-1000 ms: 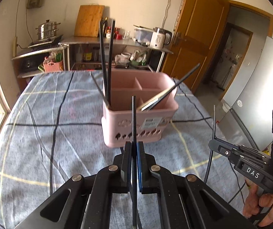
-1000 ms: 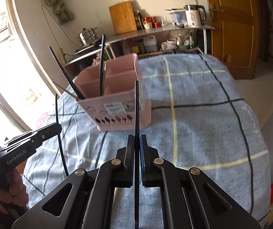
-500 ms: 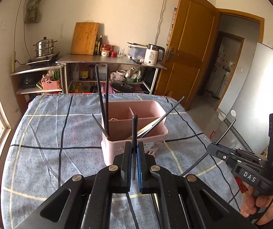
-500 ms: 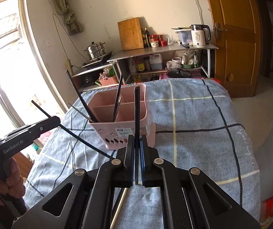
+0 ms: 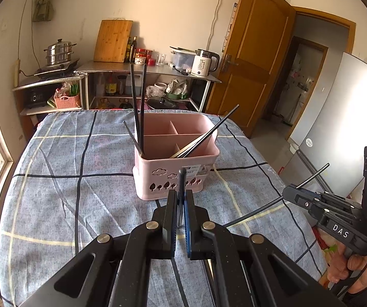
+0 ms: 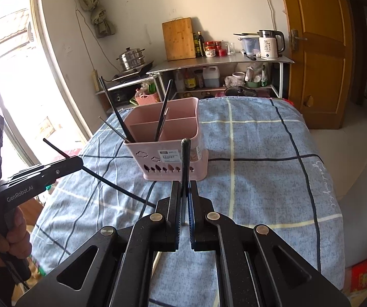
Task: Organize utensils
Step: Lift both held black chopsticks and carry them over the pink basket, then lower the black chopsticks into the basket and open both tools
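Note:
A pink utensil basket (image 5: 175, 158) with several compartments stands mid-table; it also shows in the right wrist view (image 6: 168, 143). Black chopsticks (image 5: 137, 107) stand in its left compartment and more lean in the right front one (image 5: 209, 133). My left gripper (image 5: 180, 199) is shut on a black chopstick (image 5: 182, 179), held in front of the basket. My right gripper (image 6: 184, 189) is shut on a black chopstick (image 6: 185, 158), also short of the basket. Each gripper shows in the other's view, its chopstick tilted (image 5: 308, 181) (image 6: 101, 176).
The table carries a blue checked cloth (image 5: 68, 179). Behind it stand a metal shelf (image 5: 145, 69) with a kettle (image 5: 203, 62), cutting board and jars, and a steamer pot (image 5: 59, 52). A wooden door (image 5: 255, 58) is at the right, a window (image 6: 9, 76) at the left.
Both grippers have drawn back and risen from the basket, which now looks smaller and lower. Both chopsticks have swung from upright to tilted, pointing toward the cameras.

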`<act>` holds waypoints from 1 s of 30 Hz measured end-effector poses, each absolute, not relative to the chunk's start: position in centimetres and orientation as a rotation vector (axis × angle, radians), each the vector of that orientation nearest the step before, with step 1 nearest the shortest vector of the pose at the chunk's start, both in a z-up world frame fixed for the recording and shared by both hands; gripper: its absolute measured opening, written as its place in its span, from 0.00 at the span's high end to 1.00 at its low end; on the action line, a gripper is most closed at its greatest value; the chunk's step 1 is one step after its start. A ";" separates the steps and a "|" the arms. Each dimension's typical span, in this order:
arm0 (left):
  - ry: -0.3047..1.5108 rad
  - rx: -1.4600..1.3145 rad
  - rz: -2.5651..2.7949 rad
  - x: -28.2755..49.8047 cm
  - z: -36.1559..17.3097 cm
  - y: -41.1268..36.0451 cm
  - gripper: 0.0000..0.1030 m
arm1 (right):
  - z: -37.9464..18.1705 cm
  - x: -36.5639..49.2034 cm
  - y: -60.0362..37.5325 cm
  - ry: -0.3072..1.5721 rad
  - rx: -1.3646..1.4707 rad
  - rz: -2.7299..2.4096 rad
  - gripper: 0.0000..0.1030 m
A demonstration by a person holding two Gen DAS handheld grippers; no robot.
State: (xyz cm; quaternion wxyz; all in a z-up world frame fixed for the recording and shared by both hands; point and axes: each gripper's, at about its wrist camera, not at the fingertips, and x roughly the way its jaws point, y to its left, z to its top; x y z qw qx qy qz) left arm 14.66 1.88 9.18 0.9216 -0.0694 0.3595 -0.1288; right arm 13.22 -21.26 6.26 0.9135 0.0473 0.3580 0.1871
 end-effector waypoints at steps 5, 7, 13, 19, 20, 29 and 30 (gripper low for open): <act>0.740 -0.157 -0.263 14.4 9.7 2.2 0.96 | 6.9 12.8 -21.0 0.718 0.092 0.395 0.95; 0.728 -0.156 -0.264 14.3 10.3 2.3 0.96 | 7.4 12.8 -20.8 0.703 0.088 0.404 0.95; 0.679 -0.153 -0.273 14.4 12.6 2.7 0.96 | 9.2 13.2 -19.9 0.655 0.074 0.427 0.95; 0.610 -0.153 -0.272 15.2 16.0 3.3 0.96 | 11.3 14.1 -18.7 0.596 0.082 0.453 0.95; 0.596 -0.152 -0.273 15.4 16.6 3.4 0.96 | 11.7 14.3 -18.5 0.586 0.083 0.456 0.95; 0.512 -0.155 -0.251 18.0 20.2 4.2 0.96 | 14.8 17.1 -16.9 0.504 0.096 0.468 0.95; 0.504 -0.153 -0.249 18.4 20.4 4.3 0.96 | 15.0 17.5 -16.7 0.498 0.098 0.467 0.95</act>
